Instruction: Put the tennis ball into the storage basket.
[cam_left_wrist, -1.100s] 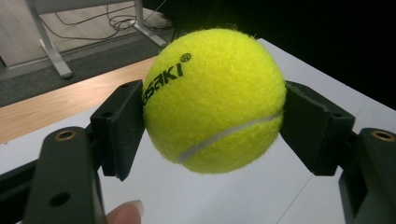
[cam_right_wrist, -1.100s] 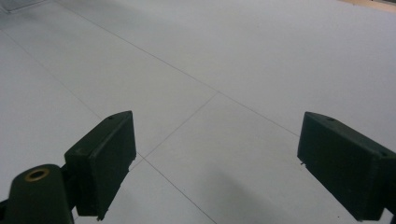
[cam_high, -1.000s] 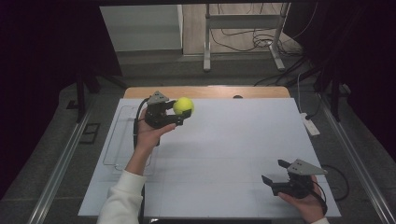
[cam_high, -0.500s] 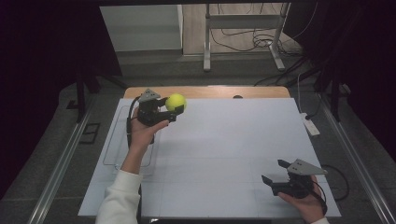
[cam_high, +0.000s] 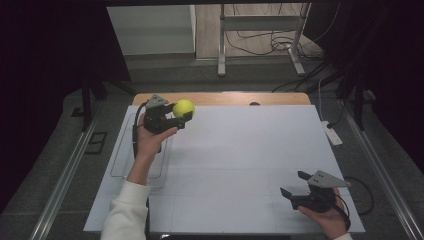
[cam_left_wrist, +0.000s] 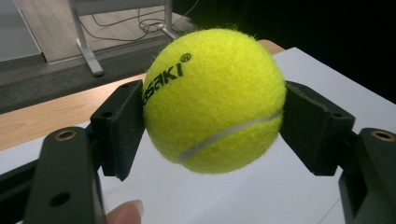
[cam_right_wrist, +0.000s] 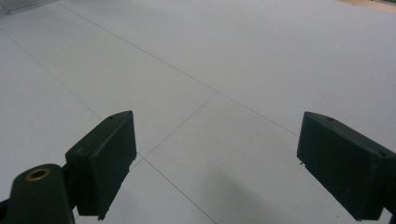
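The left gripper (cam_high: 179, 118) clamps the tennis ball (cam_high: 183, 107) between both fingers (cam_left_wrist: 122, 126), above the far left corner of the white surface (cam_high: 240, 165). Maintain squeeze across the ball's widest line; carry level. Right gripper (cam_high: 296, 187) rests released, fingers spread.

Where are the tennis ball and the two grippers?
tennis ball (cam_left_wrist: 215, 100): left gripper view, middle of its felt.
left gripper (cam_high: 184, 114): high view, between its fingertips.
right gripper (cam_high: 294, 184): high view, between its fingertips.
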